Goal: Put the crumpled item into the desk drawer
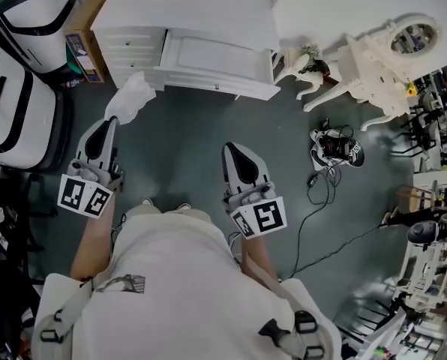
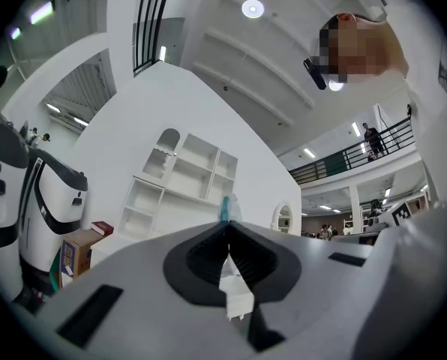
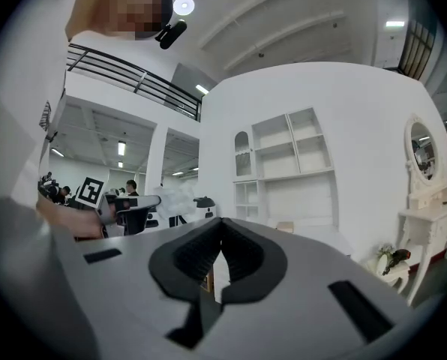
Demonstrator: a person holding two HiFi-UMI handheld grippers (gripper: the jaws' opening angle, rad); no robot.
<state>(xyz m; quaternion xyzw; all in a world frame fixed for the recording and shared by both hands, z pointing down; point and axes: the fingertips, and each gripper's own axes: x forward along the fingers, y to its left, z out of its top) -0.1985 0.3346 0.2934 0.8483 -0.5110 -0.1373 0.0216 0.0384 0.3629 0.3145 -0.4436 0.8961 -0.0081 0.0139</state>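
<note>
Short of the desk drawer (image 1: 217, 64), the left gripper (image 1: 112, 122) has its jaws clamped on the crumpled item (image 1: 132, 96). It pinches one edge, so the white, creased, papery wad juts ahead toward the drawer's left corner, judged ready for carrying in. Nearer the drawer's middle, the right gripper (image 1: 229, 150) is closed, empty and level. The drawer appears pulled out; it is white, boxy and smooth-painted.

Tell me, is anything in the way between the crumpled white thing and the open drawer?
Nothing visible is. The crumpled white wad is pinched in the left tool, right beside a front corner of the white desk's pulled-out drawer. The drawer is open on top, and nothing sits between the two.
</note>
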